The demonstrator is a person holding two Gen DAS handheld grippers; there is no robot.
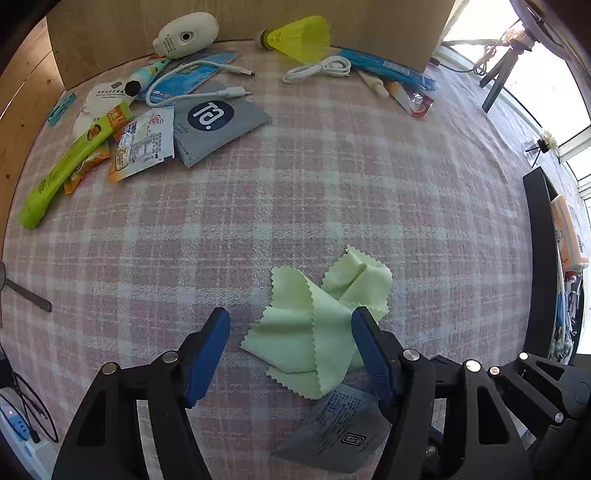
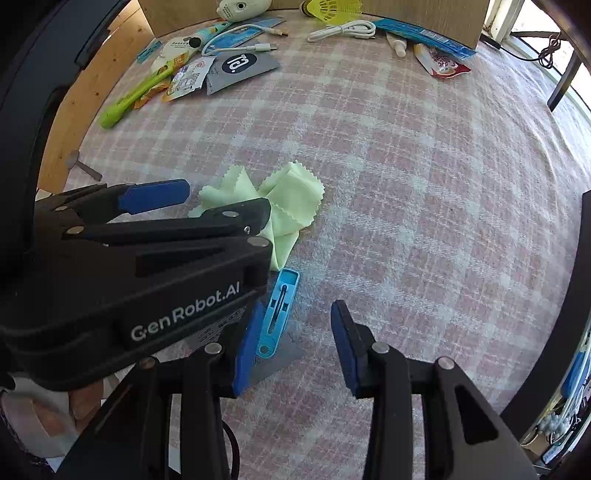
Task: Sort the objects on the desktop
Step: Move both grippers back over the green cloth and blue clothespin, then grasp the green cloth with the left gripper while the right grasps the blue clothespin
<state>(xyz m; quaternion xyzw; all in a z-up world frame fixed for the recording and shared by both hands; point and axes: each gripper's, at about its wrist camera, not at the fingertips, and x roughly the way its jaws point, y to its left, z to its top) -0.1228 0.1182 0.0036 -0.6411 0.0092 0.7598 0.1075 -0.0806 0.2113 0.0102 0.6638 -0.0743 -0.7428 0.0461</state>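
Observation:
A crumpled pale green cloth (image 1: 314,325) lies on the pink plaid tablecloth (image 1: 295,206). My left gripper (image 1: 290,323) is open, its blue pads on either side of the cloth's left part, low over it. A grey packet (image 1: 336,435) lies just under the cloth. In the right wrist view the cloth (image 2: 288,206) sits ahead, partly hidden by the left gripper (image 2: 207,201). My right gripper (image 2: 295,317) is open and empty, with a light blue plastic holder (image 2: 279,310) beside its left pad.
Several items lie at the back: a yellow shuttlecock (image 1: 299,37), white cables (image 1: 317,70), a grey pouch (image 1: 218,118), snack packets (image 1: 144,144), a green tube (image 1: 66,166), a white device (image 1: 184,35). A black bin (image 1: 543,258) stands at the right.

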